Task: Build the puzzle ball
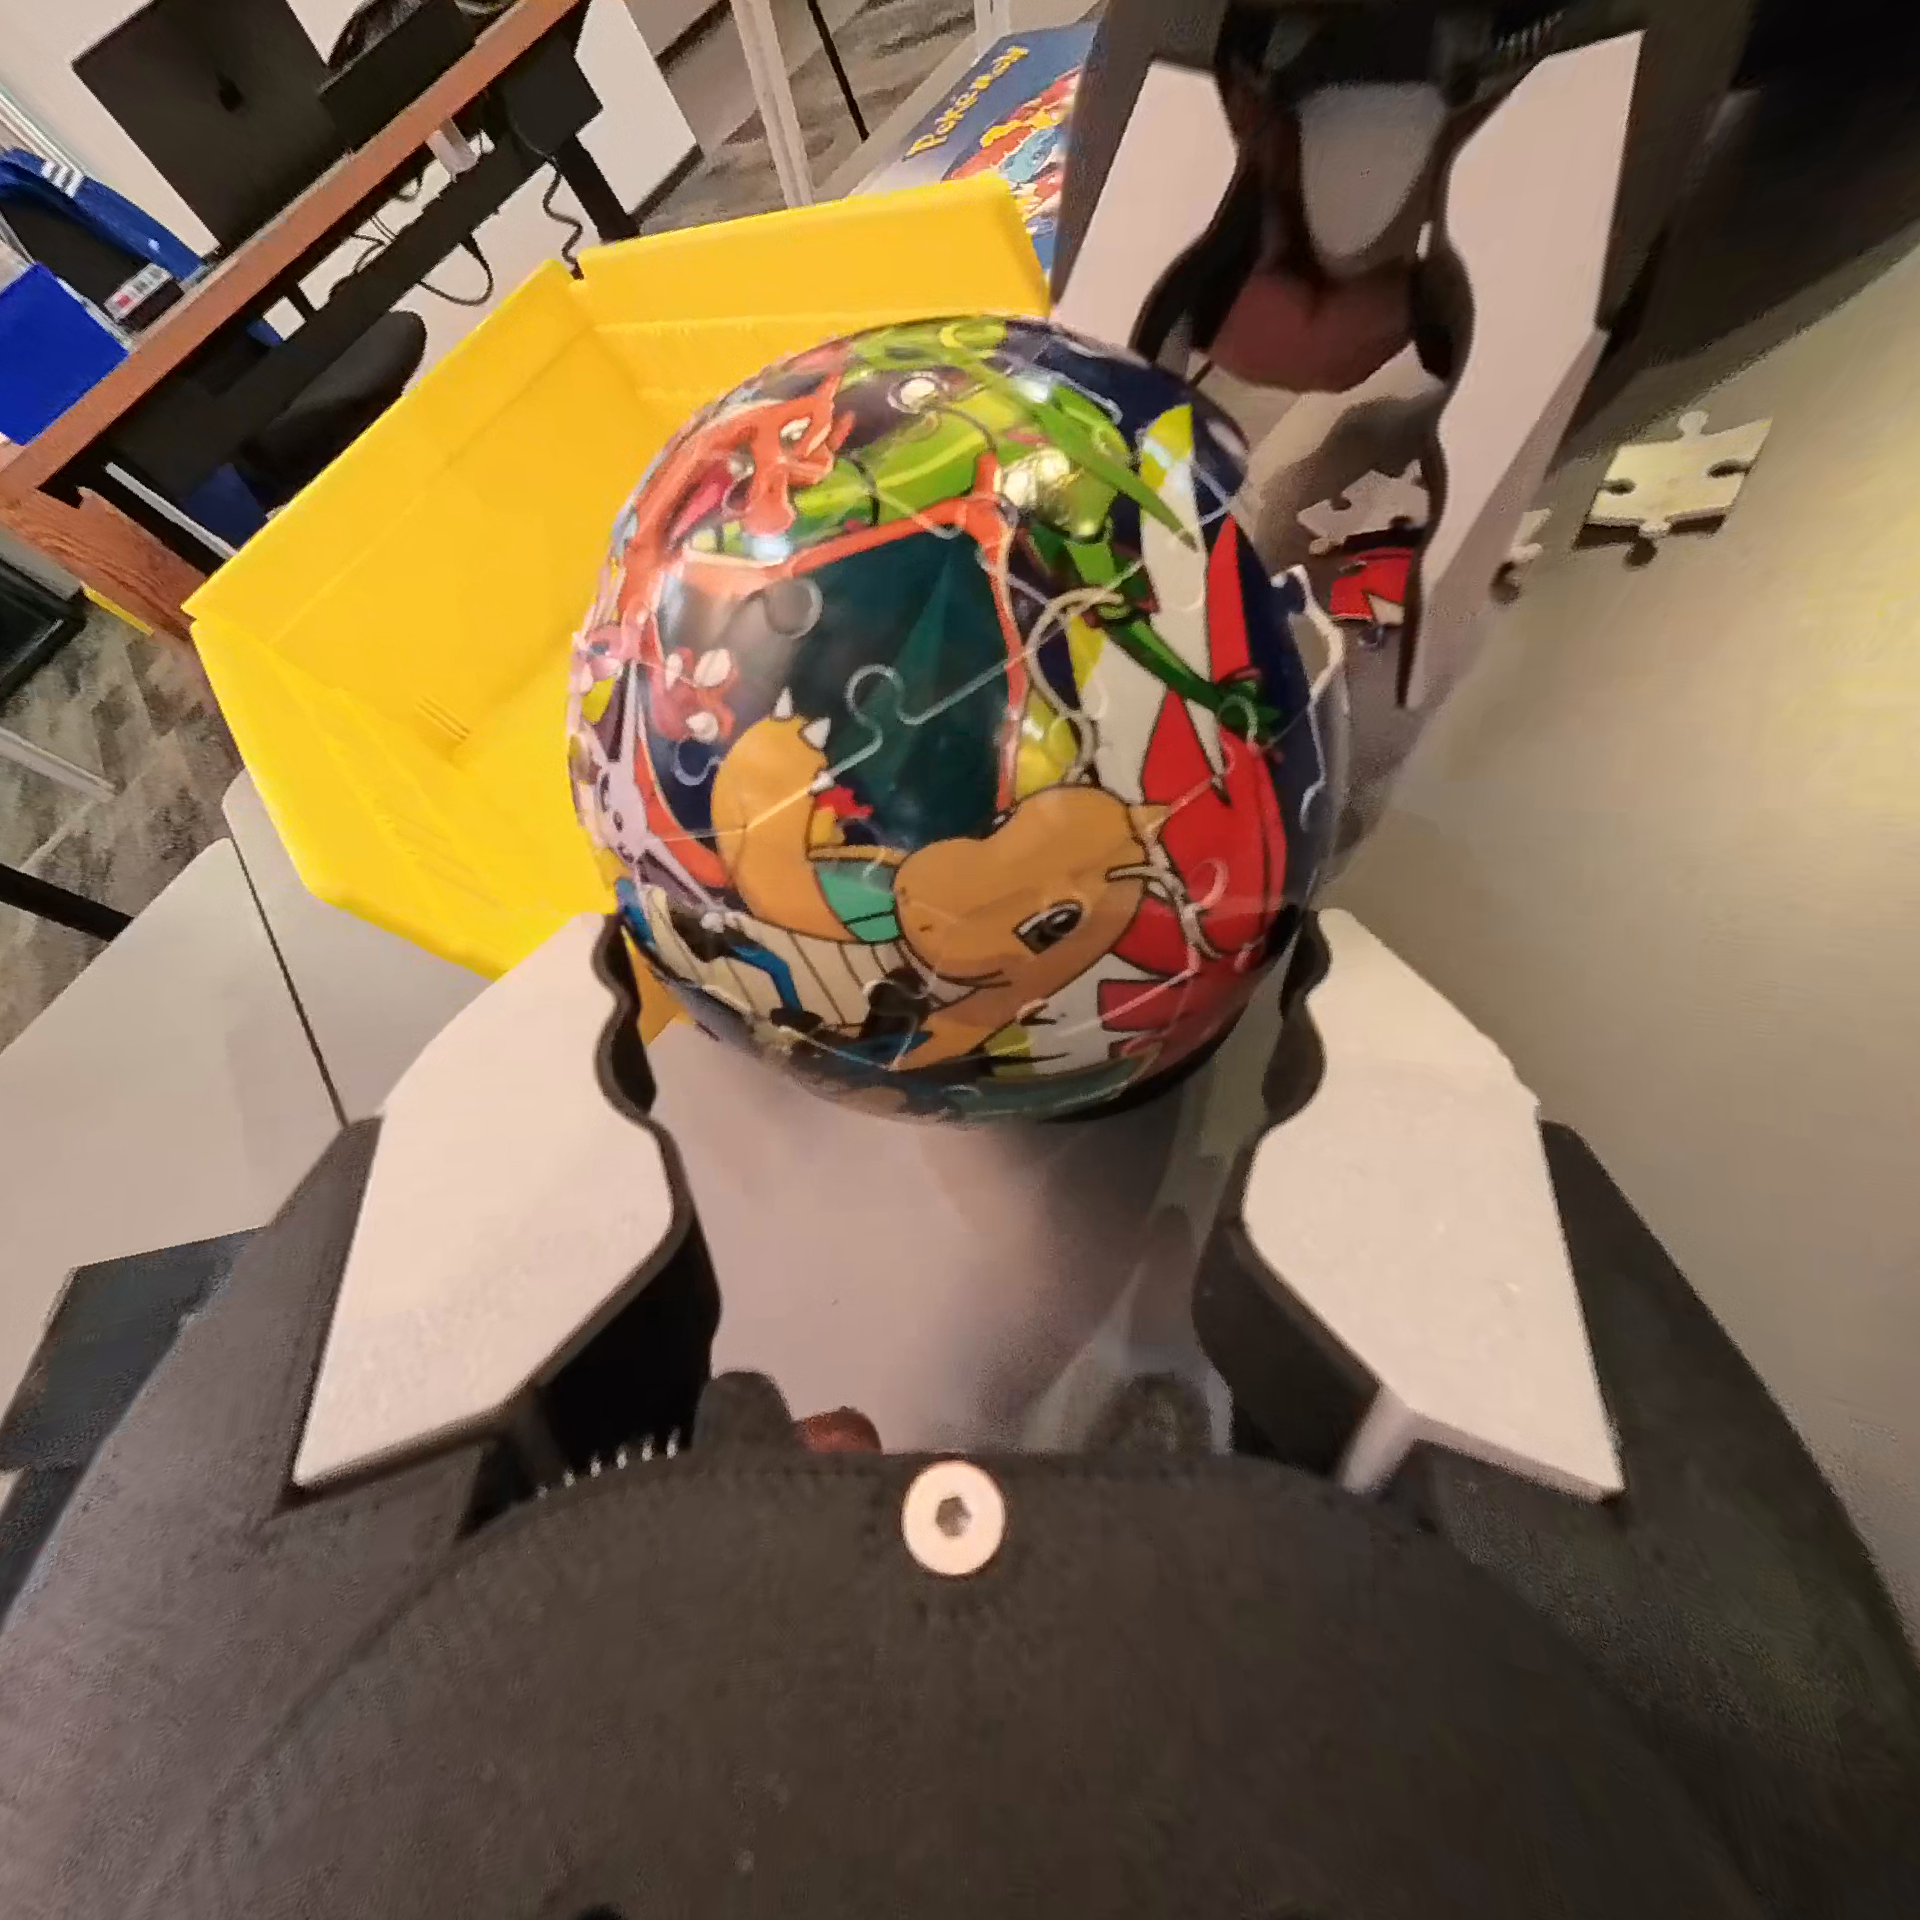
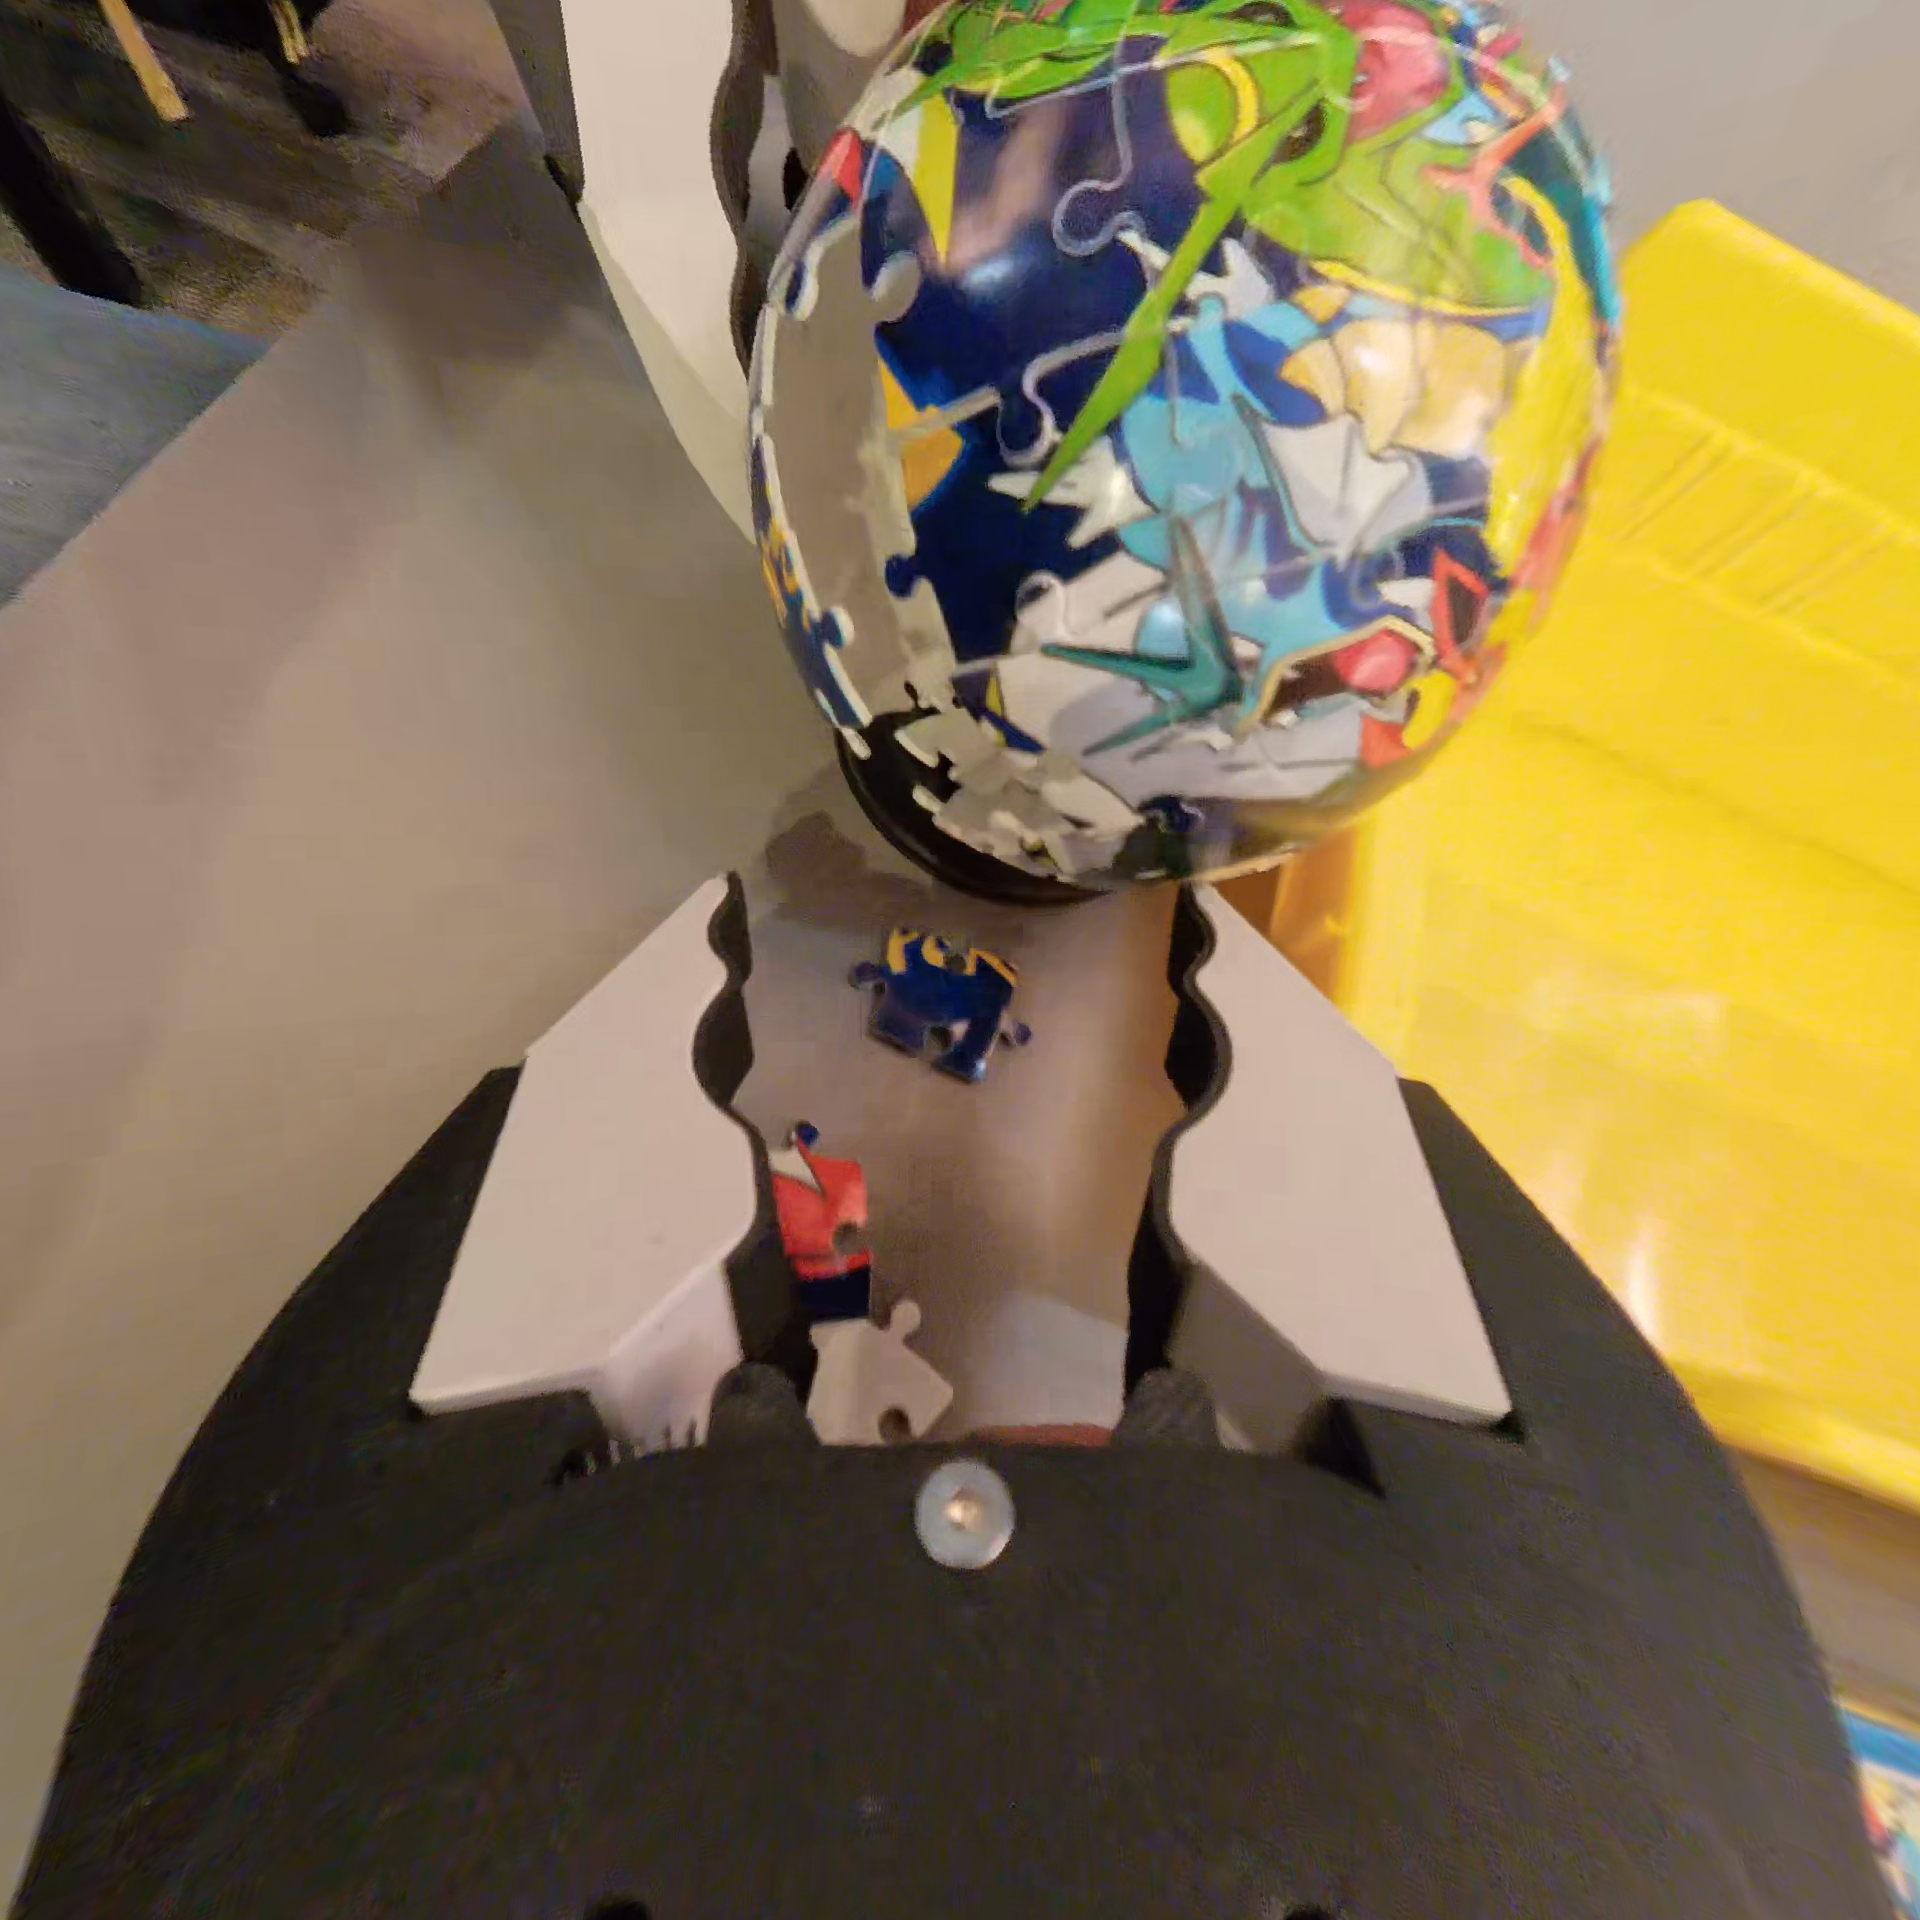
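Note:
The puzzle ball (image 1: 956,727), bright with cartoon creatures, stands on a black ring stand (image 2: 935,847) on the grey table. In the right wrist view the ball (image 2: 1247,436) has an open gap (image 2: 821,436) on its left side. My left gripper (image 1: 961,987) is open wide, with a fingertip at each lower side of the ball; I cannot tell if they touch. My right gripper (image 2: 956,914) is open and empty, just in front of the stand. It hovers over a blue loose piece (image 2: 940,1003), a red piece (image 2: 821,1216) and a face-down white piece (image 2: 878,1371). The right gripper also shows in the left wrist view (image 1: 1309,436).
A yellow bin (image 1: 416,623) stands right behind the ball, and it is at the right in the right wrist view (image 2: 1714,831). The puzzle box (image 1: 997,125) lies beyond it. More face-down pieces (image 1: 1673,473) lie on the table (image 1: 1610,935). Desks and chairs stand farther off. My right tips are roughly 6 cm from the red piece (image 2: 821,1216). Seen from the left wrist view (image 1: 1371,601) as well.

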Action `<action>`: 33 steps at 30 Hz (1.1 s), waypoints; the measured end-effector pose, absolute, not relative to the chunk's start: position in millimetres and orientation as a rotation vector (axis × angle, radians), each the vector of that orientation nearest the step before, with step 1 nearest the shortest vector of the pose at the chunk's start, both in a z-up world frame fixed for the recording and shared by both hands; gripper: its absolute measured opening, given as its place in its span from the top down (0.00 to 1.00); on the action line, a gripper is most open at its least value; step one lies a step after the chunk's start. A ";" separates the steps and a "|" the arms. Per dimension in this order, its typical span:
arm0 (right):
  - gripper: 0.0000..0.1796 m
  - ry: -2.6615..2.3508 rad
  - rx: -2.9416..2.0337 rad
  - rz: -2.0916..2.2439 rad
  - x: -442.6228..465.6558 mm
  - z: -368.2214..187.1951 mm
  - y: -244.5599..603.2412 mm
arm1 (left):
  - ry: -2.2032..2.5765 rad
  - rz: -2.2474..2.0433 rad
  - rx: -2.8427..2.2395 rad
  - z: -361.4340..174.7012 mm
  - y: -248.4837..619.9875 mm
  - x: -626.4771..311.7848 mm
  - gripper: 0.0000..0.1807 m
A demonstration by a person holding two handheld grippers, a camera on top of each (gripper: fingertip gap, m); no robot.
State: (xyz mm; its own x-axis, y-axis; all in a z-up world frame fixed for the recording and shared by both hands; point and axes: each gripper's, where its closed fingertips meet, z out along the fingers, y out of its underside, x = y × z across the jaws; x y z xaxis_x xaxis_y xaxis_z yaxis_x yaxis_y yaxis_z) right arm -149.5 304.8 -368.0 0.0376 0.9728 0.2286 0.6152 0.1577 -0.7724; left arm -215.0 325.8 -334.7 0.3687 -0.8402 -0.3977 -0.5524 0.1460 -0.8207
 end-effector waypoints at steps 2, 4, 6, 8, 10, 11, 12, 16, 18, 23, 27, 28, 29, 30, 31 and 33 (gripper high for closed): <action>0.56 -1.660 -1.548 0.605 -155.0 -368.9 305.9 | 1.271 -0.354 -1.532 -333.2 327.3 -215.3 0.35; 0.55 -1.650 -1.560 0.633 -156.6 -368.0 304.4 | 1.252 -0.382 -1.538 -332.3 326.9 -216.6 0.35; 0.56 -1.654 -1.557 0.632 -155.6 -366.4 301.9 | 1.245 -0.392 -1.540 -332.4 324.8 -216.7 0.35; 0.55 -1.651 -1.566 0.646 -154.3 -364.7 298.1 | 1.237 -0.408 -1.546 -332.8 321.8 -215.8 0.35; 0.56 -1.644 -1.584 0.674 -152.4 -363.5 293.1 | 1.231 -0.417 -1.551 -333.2 318.7 -215.1 0.35; 0.58 -1.648 -1.593 0.690 -151.5 -363.7 288.9 | 1.230 -0.415 -1.552 -333.4 317.6 -215.1 0.35; 0.58 -1.644 -1.602 0.717 -151.3 -362.7 283.7 | 1.226 -0.425 -1.560 -333.2 315.8 -214.6 0.35; 0.59 -1.641 -1.611 0.723 -148.0 -364.3 271.4 | 1.219 -0.440 -1.566 -333.0 307.0 -211.3 0.35; 0.60 -1.642 -1.612 0.731 -147.2 -364.4 266.9 | 1.224 -0.445 -1.570 -333.1 304.4 -210.4 0.35; 0.58 -1.634 -1.620 0.734 -147.0 -366.0 260.4 | 1.203 -0.459 -1.584 -332.4 301.2 -206.8 0.35; 0.57 -1.605 -1.643 0.756 -145.3 -364.7 264.9 | 1.204 -0.474 -1.575 -333.1 301.3 -208.1 0.35; 0.56 -1.600 -1.658 0.757 -144.9 -365.7 267.6 | 1.203 -0.478 -1.575 -332.9 302.3 -208.3 0.35; 0.54 -1.597 -1.673 0.759 -145.1 -367.4 269.9 | 1.203 -0.475 -1.574 -332.7 303.7 -208.8 0.35; 0.52 -1.600 -1.689 0.768 -146.0 -369.7 271.1 | 1.199 -0.471 -1.569 -331.9 305.4 -208.9 0.35; 0.51 -1.602 -1.701 0.777 -147.2 -371.8 272.1 | 1.200 -0.477 -1.568 -331.9 305.8 -208.6 0.35; 0.48 -1.610 -1.709 0.783 -150.6 -374.9 273.9 | 1.208 -0.486 -1.568 -332.0 306.0 -208.6 0.35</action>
State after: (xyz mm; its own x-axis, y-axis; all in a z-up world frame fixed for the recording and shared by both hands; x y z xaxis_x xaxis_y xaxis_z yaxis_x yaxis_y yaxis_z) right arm -150.6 273.9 -374.9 0.0658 0.9978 0.0119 0.6063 -0.0305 -0.7946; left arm -208.6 306.0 -332.0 0.4082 -0.8741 -0.2631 -0.4481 0.0592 -0.8920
